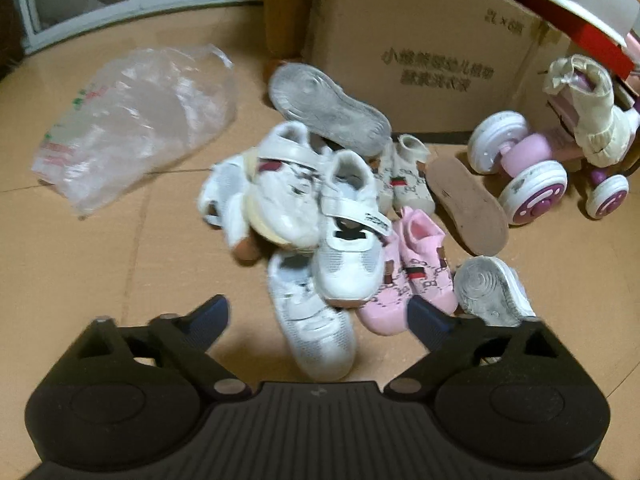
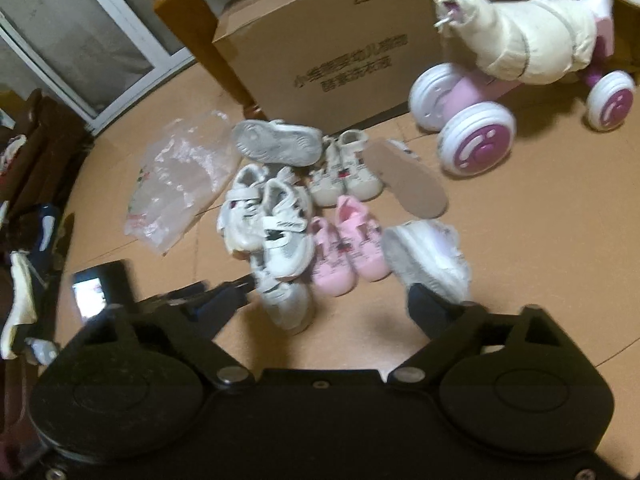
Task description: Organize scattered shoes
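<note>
White and pink shoes heaped on cardboard floor covering, in front of large carton (image 1: 420, 60).
White strap shoes (image 1: 348, 232) stacked crosswise over one another; one grey sole (image 1: 328, 108) up at back of heap.
Pink pair (image 1: 412, 276) side by side, upright; beige pair (image 1: 404, 176) likewise, just behind.
Brown-soled shoe (image 1: 466, 204) and white shoe (image 1: 492, 292) overturned at right of heap.
Left gripper (image 1: 320, 316) spread wide, holding nothing, above nearest white shoe (image 1: 316, 328).
Right gripper (image 2: 332, 300) spread too, empty, near same heap.
Judged handling: light, soft uppers, stiffer soles; heel collar or strap looks the best hold. Stacked ones likely to slide when one is lifted.
Nearby: crumpled plastic bag (image 1: 132, 120) left of heap; ride-on toy (image 1: 552, 164) right, close to overturned shoes; wooden post (image 2: 192, 32) behind.
</note>
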`<control>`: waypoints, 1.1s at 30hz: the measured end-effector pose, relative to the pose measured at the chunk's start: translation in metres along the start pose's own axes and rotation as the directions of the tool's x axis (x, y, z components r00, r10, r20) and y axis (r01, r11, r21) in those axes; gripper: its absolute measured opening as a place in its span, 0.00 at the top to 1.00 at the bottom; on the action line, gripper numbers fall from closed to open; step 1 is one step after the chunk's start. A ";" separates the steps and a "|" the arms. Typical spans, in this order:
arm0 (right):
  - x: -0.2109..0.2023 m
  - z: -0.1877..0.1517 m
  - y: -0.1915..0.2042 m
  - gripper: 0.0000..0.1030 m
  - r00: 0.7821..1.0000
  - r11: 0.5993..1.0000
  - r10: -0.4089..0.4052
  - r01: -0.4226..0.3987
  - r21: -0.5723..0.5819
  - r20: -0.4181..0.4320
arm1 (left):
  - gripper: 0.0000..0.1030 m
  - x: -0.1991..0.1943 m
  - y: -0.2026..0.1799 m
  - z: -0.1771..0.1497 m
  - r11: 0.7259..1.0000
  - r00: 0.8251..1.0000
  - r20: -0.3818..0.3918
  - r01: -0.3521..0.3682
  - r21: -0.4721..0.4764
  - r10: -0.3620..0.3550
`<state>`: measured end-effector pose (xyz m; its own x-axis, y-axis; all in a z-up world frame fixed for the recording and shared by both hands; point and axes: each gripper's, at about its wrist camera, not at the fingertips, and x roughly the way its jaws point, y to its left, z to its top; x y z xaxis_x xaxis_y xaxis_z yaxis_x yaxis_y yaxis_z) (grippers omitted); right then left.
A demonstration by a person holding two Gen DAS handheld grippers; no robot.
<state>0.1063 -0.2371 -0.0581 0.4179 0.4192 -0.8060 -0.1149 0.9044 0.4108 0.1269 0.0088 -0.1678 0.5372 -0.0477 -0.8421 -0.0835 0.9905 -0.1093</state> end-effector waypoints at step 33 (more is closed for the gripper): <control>-0.005 -0.003 -0.027 0.17 0.998 0.994 -0.029 0.034 0.100 -0.050 | 0.38 0.092 -0.007 0.009 0.988 0.988 -0.065 0.139 -0.070 -0.143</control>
<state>0.1048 -0.2628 -0.0666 0.3752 0.3966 -0.8378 -0.0097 0.9055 0.4242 0.1847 -0.0014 -0.2395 0.4880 -0.1973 -0.8502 -0.0670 0.9628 -0.2619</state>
